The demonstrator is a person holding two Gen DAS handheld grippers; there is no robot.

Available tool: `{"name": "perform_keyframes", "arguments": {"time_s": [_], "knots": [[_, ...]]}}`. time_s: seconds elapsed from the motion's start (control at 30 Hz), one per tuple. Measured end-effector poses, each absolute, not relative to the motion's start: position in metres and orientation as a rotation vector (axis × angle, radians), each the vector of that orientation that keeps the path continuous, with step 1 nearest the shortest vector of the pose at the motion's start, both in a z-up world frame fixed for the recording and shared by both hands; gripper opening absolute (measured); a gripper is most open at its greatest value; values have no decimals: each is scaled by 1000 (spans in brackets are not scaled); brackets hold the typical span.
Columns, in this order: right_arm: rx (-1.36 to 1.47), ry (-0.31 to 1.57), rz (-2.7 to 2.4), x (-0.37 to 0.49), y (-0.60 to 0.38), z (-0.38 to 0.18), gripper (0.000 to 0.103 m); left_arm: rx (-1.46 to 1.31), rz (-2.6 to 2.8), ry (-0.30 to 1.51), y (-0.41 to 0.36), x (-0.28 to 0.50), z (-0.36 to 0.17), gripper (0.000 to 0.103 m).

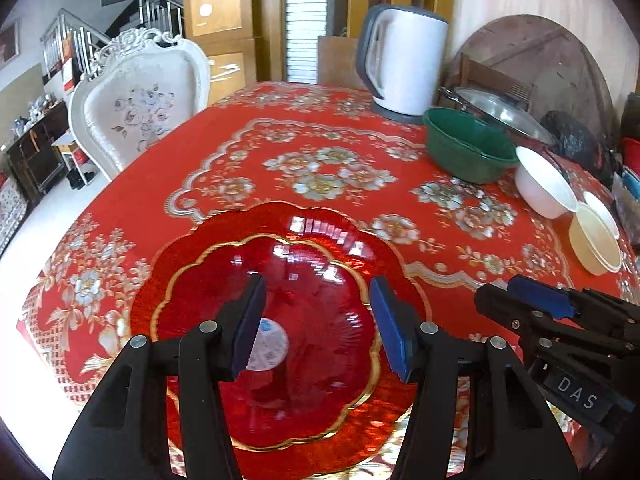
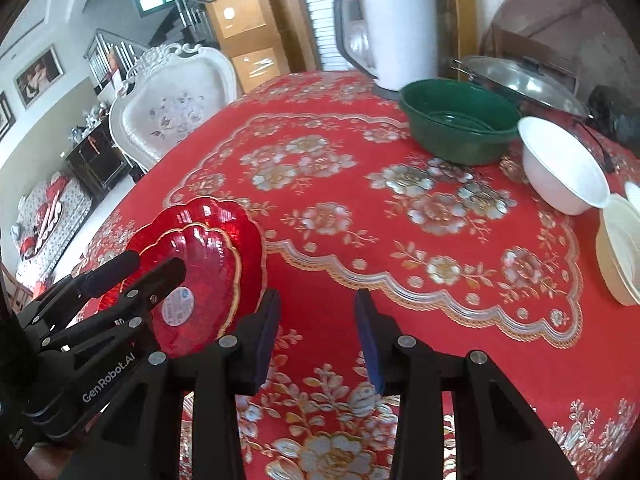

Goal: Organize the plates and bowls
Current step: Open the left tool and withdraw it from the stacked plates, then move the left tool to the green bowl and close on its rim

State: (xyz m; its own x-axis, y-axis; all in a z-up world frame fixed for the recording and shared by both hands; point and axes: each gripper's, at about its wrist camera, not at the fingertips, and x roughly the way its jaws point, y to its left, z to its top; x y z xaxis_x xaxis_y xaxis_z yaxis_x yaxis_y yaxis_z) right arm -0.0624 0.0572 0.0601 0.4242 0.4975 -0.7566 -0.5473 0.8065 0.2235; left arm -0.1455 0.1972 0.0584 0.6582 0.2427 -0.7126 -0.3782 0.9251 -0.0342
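Observation:
Two red scalloped glass plates are stacked near the table's front edge: a smaller gold-rimmed one (image 1: 304, 344) with a round sticker on a larger one (image 1: 332, 220), also seen as a stack (image 2: 208, 256). My left gripper (image 1: 318, 320) hovers open just above the stack, with nothing between its pads; in the right wrist view it (image 2: 156, 264) reaches over the sticker. My right gripper (image 2: 318, 336) is open over bare tablecloth to the right of the plates, holding nothing. A green bowl (image 2: 460, 124), a white bowl (image 2: 560, 168) and nested cream bowls (image 2: 620, 248) sit at the far right.
A white kettle (image 1: 404, 64) and a metal lid (image 1: 500, 112) stand behind the green bowl (image 1: 468, 148). A white ornate chair (image 1: 136, 104) is at the table's far left. The red flowered tablecloth (image 2: 400, 220) stretches between the plates and the bowls.

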Motion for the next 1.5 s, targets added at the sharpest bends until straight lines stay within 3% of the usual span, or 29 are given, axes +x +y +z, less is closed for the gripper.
{"name": "perform_keyframes", "arguments": {"time_s": [0.63, 0.93, 1.5], "knots": [[29, 967, 540, -26, -18, 49, 39, -130, 230, 809, 137, -75, 66, 58], [79, 993, 516, -2, -41, 41, 39, -104, 226, 785, 125, 2, 90, 58], [39, 968, 524, 54, -28, 48, 40, -168, 280, 837, 139, 124, 80, 58]]}}
